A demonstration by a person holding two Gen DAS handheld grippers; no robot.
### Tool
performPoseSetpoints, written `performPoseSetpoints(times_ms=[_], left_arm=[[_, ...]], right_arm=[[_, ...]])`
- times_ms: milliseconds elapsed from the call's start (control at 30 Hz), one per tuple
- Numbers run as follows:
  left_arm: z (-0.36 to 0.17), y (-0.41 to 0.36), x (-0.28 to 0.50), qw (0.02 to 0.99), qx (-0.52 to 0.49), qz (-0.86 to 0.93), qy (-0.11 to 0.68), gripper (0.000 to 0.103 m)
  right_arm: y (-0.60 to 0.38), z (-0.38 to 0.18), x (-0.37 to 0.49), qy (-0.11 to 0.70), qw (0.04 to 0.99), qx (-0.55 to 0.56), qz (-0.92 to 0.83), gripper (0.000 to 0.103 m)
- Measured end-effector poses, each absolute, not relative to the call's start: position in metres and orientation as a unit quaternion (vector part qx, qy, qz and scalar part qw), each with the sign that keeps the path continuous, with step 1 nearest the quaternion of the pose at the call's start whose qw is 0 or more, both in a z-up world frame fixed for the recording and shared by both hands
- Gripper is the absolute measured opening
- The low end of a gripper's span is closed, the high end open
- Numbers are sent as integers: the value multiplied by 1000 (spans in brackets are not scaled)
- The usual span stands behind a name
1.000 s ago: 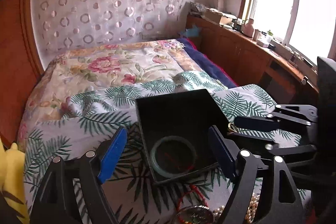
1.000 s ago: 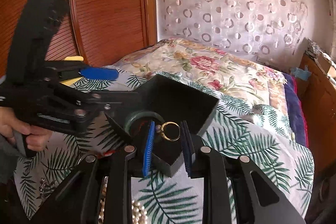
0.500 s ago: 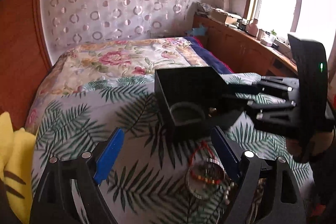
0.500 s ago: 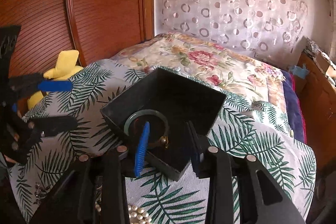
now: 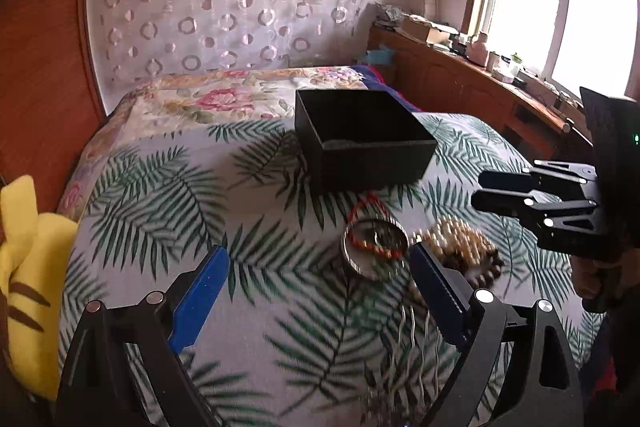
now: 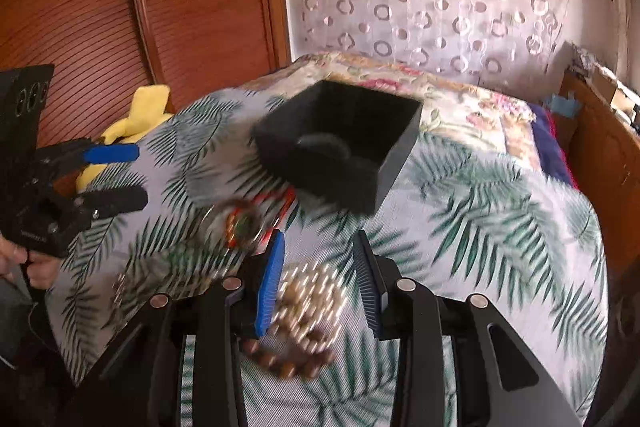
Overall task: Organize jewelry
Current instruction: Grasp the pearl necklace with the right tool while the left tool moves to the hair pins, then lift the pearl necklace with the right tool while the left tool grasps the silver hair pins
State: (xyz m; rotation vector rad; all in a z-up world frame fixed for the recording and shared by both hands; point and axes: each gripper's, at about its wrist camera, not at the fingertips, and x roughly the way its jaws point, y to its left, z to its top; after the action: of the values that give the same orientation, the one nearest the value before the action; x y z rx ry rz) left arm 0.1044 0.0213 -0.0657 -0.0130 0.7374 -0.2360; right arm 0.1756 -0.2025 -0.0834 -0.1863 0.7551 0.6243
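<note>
Pearl beads (image 6: pixel 316 287) between right hand-held gripper (image 6: pixel 318 281) fingers

Both wrist views look low across the bed, sharing the black box (image 5: pixel 362 137) (image 6: pixel 340 143).

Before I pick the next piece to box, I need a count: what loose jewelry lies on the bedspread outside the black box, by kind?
Red bead bracelet: 1
Silver bangle: 1
Pearl strand: 1
Brown bead bracelet: 1
Wavy silver hair comb: 1
Total: 5
</note>
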Motion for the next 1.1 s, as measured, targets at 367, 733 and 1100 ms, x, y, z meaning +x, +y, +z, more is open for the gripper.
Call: performPoseSetpoints(times_ms=[367, 733, 1100], left_arm=[[-88, 31, 71, 918, -5, -104, 382, 88], [-96, 39, 65, 915, -17, -101, 390, 88], [-105, 33, 55, 909, -22, -113, 401, 88]], right_arm=[[-201, -107, 168, 401, 858, -72, 313, 29], [-194, -115, 174, 415, 847, -70, 325, 5], [-215, -69, 156, 351, 879, -54, 318, 5]])
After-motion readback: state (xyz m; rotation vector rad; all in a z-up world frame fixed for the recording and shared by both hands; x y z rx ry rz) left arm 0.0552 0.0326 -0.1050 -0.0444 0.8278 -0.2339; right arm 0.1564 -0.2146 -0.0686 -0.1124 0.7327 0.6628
